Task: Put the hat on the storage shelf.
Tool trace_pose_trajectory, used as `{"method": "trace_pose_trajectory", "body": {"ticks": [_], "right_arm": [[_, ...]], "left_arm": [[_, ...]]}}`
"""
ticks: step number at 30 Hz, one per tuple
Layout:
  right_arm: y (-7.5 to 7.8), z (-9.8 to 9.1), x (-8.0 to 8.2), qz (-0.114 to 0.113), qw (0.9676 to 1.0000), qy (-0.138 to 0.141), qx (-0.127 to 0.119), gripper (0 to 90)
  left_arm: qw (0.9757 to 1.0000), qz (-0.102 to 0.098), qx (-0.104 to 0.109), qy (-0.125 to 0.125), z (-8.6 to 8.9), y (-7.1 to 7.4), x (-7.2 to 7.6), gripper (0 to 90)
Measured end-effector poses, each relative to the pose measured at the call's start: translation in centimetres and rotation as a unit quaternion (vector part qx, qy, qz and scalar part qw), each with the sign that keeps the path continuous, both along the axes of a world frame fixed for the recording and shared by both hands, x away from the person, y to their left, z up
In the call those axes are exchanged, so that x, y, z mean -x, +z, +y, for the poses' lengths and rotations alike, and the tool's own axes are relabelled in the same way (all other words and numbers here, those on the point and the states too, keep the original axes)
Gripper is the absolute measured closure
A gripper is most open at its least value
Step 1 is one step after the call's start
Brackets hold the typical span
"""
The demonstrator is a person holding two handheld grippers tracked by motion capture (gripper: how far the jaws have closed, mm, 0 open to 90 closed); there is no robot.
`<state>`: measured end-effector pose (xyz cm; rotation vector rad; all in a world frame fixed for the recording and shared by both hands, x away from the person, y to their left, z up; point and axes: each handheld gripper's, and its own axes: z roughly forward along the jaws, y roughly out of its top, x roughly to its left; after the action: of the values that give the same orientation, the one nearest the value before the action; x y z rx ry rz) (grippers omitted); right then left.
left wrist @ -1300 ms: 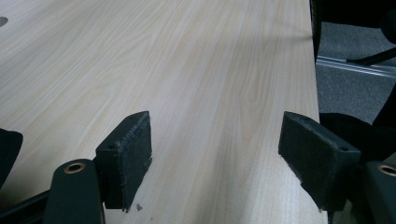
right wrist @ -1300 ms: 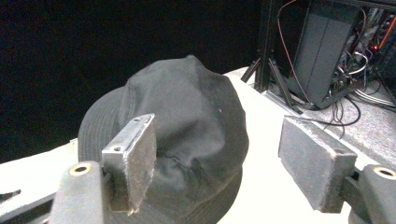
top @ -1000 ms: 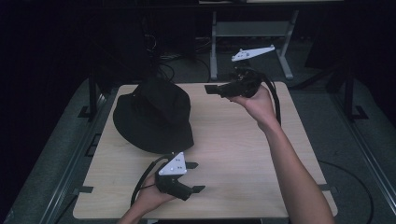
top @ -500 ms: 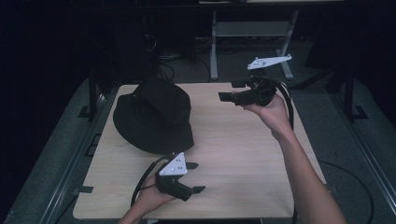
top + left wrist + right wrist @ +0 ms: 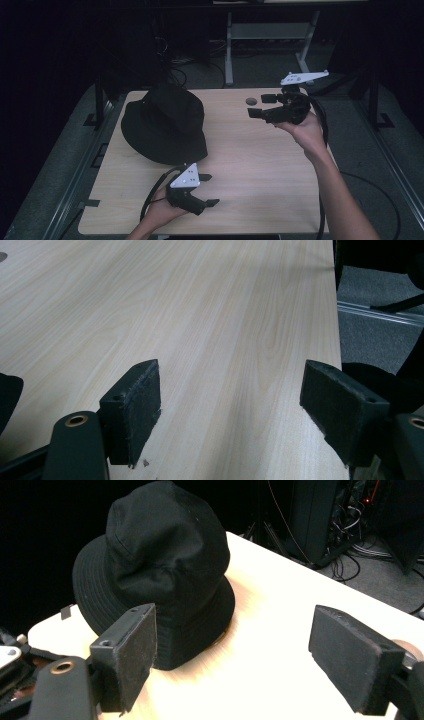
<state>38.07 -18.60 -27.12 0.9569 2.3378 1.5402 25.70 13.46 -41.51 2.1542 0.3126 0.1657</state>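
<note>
both tongs stand wide and empty: right tongs (image 5: pixel 260 105), jaws just opened further, held well right of the hat (image 5: pixel 165 125); left tongs (image 5: pixel 209 190) just in front of it. best pinch the brim squarely, not the soft crown.

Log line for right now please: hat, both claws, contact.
hat: brim down on table, far left | right claw: open, jaws just opening, empty, aimed at hat, apart | left claw: open, empty, low at near edge
</note>
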Motion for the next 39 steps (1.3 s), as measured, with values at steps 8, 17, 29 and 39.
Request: {"method": "trace_pose_trajectory", "body": {"ticks": [8, 17, 29, 39], "right_arm": [[-0.8, -1.2, 1.0, 0.003, 1.0000, -0.004, -0.002, 18.6], [-2.2, -2.9, 2.5, 0.012, 0.9998, -0.014, -0.010, 17.1], [-3.6, -4.6, 4.5, 0.016, 0.9995, -0.026, -0.008, 14.1], [-5.5, -6.2, 6.1, 0.023, 0.9989, -0.040, -0.013, 13.8]], "left_arm": [[1.0000, -0.002, -0.003, -0.001, 0.1, 0.1, 0.0, 23.5], [1.0000, 0.000, -0.004, -0.001, 0.1, 0.1, 0.0, 23.5], [1.0000, 0.002, -0.003, -0.001, 0.1, 0.1, 0.0, 23.4], [1.0000, 0.002, 0.000, 0.000, 0.2, 0.1, 0.1, 23.5]]}}
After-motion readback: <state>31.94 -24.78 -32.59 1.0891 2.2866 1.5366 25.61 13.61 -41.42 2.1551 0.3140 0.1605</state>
